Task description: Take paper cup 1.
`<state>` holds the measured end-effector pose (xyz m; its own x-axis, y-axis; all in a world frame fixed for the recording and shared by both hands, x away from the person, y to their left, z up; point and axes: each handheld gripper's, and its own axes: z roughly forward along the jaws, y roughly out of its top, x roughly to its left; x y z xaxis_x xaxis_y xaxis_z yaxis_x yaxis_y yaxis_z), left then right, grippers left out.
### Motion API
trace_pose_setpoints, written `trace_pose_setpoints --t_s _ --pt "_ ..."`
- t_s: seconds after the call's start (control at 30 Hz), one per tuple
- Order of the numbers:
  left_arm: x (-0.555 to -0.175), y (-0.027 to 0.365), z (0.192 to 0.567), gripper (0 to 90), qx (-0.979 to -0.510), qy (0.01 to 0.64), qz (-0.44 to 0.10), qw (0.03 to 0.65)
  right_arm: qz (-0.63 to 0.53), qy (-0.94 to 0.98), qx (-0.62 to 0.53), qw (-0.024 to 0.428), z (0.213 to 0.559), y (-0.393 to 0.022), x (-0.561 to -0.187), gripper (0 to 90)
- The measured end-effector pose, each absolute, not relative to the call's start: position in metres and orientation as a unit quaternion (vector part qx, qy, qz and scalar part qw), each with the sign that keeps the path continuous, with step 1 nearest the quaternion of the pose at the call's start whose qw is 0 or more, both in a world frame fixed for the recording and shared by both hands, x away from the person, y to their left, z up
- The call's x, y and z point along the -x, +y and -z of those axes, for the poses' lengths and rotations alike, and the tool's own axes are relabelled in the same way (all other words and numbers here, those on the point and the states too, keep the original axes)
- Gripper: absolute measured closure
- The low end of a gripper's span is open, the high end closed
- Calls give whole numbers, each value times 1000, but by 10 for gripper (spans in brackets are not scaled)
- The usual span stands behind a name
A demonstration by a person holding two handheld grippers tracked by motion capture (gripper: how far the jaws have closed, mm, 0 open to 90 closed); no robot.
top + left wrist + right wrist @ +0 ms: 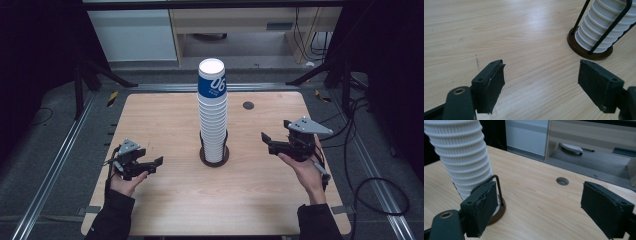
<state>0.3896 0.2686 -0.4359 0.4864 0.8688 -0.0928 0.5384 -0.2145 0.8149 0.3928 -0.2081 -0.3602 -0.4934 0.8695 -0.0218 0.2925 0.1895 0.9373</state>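
Note:
A tall stack of upturned white ribbed paper cups [213,125] stands in a black wire holder on a round brown base [204,158] at the middle of the wooden table [165,200]. The top cup [212,82] is blue with white lettering. My left gripper [156,166] is low at the front left, open, its jaws pointing toward the stack with nothing between them. In the left gripper view the gripper [541,72] frames bare wood, with the cups [599,30] at upper right. My right gripper [266,142] is held open to the right of the stack. In the right gripper view the gripper [540,195] is empty, the cups [464,157] beyond its left jaw.
A round cable hole [248,105] [562,181] sits in the table's far right part. Metal rails [55,160] run along both sides of the table. Cables [370,185] lie on the floor at right. A white cabinet [132,35] and a wooden shelf unit [240,22] stand behind.

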Motion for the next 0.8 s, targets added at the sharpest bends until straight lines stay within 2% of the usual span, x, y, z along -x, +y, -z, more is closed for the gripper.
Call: trace_pose_setpoints --t_s 0.27,0.8 --pt "-389 268 436 207 -756 466 -196 417 -504 705 -392 307 338 -198 -392 122" --pt "-390 268 437 207 -757 466 -194 415 -580 697 -326 269 284 -154 -403 85"
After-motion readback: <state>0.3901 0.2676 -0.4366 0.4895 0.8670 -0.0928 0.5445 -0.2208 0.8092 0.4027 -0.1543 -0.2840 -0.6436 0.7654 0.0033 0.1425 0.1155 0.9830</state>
